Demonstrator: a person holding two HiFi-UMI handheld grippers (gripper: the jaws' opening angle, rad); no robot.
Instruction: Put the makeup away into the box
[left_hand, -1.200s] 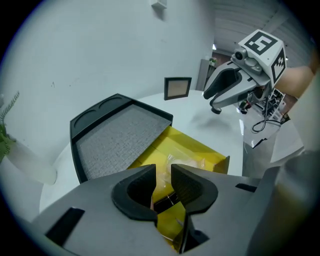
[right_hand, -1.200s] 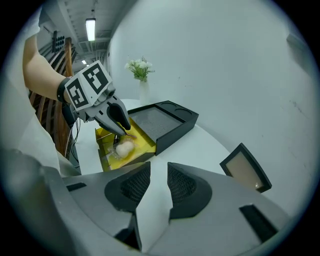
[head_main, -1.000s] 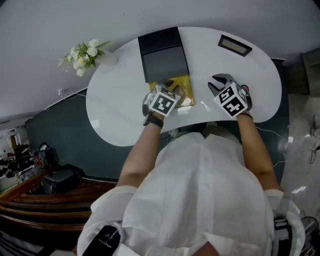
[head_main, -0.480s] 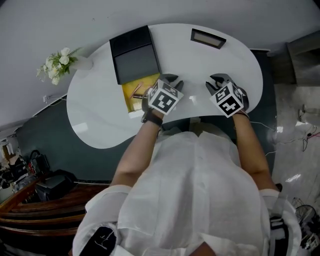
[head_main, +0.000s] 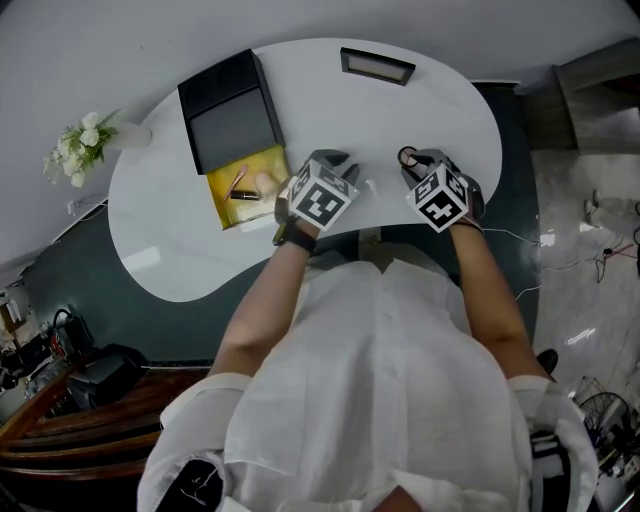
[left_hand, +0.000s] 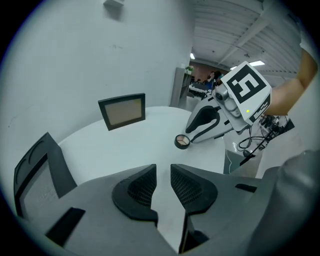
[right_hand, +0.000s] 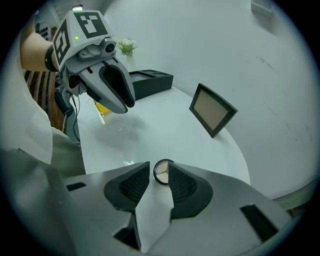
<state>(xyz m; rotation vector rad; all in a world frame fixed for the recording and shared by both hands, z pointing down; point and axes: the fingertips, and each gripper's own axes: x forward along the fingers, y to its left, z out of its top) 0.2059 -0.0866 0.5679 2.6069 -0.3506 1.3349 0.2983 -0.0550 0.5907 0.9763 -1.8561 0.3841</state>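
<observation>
Makeup compact (right_hand: 162, 172) lies on the curved white counter (head_main: 330, 110) between the right gripper's (right_hand: 159, 170) parted fingers, ungripped; left gripper's (left_hand: 163, 170) fingers slightly spread, empty; grey wall (head_main: 150, 40) behind.

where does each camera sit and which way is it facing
Head view: on the head, looking steeply down at the table; shows shirt, both arms, left gripper, right gripper.
Left gripper view: on the left gripper, facing across the table to the frame and compact; shows its jaws, apart.
Right gripper view: on the right gripper, facing down at the compact, box beyond; shows its jaws.
Both gripper views share compact and frame.
</observation>
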